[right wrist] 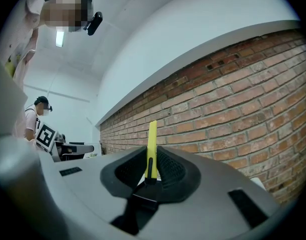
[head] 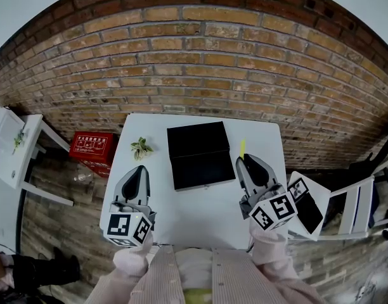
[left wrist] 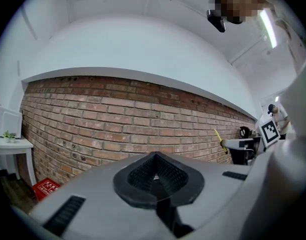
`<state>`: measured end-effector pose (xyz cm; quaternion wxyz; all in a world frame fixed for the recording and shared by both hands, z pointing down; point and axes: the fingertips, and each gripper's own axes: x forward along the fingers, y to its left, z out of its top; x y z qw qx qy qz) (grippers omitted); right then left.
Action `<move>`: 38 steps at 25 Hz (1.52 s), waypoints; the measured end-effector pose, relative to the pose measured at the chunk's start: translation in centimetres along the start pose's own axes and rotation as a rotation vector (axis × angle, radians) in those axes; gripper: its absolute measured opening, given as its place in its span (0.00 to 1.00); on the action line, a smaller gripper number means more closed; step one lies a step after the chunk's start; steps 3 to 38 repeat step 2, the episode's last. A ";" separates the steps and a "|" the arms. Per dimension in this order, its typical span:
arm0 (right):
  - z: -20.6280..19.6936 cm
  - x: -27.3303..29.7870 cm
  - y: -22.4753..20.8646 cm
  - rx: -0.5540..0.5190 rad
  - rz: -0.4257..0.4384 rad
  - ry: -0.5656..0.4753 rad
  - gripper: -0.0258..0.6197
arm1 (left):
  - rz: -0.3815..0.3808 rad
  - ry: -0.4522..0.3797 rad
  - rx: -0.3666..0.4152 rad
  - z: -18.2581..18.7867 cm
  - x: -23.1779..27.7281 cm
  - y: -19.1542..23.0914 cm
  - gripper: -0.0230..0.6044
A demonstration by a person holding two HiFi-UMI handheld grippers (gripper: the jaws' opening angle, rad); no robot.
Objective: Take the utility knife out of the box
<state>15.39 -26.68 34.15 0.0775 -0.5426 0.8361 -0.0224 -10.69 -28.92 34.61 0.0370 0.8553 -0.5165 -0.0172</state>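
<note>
The right gripper view shows the yellow knife (right wrist: pixel 151 139) clamped in the right tool (right wrist: pixel 151 160), with its tip reaching past the jaws. In the head view it is out of the open black box (head: pixel 200 154), just right of it, over the white surface (head: pixel 200 217). The left tool (head: pixel 139 171), jaws together and empty, hovers near a small plant (head: pixel 141 147).

The open black box (head: pixel 200 154) fills the middle of the counter (head: pixel 200 214), from near the far edge to about mid-depth. To its left a small plant sprig (head: pixel 141 147) sits apart, leaving a narrow lane. The right-edge strip is taken by the right hand-held gripper (head: pixel 248 162), clamped on the yellow utility knife (head: pixel 242 148). The left hand-held gripper (head: pixel 139 170) occupies the near left corner. Between them the near half lies bare. A brick wall (head: pixel 200 75) stands just beyond the far edge.
</note>
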 end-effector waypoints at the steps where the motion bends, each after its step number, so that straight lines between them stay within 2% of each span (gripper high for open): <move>1: 0.0 0.0 0.0 -0.003 0.000 0.001 0.14 | -0.001 0.000 -0.001 0.0 0.0 0.0 0.02; 38: 0.0 0.0 0.0 -0.006 0.000 0.001 0.14 | -0.002 0.000 -0.002 -0.1 0.0 -0.1 0.02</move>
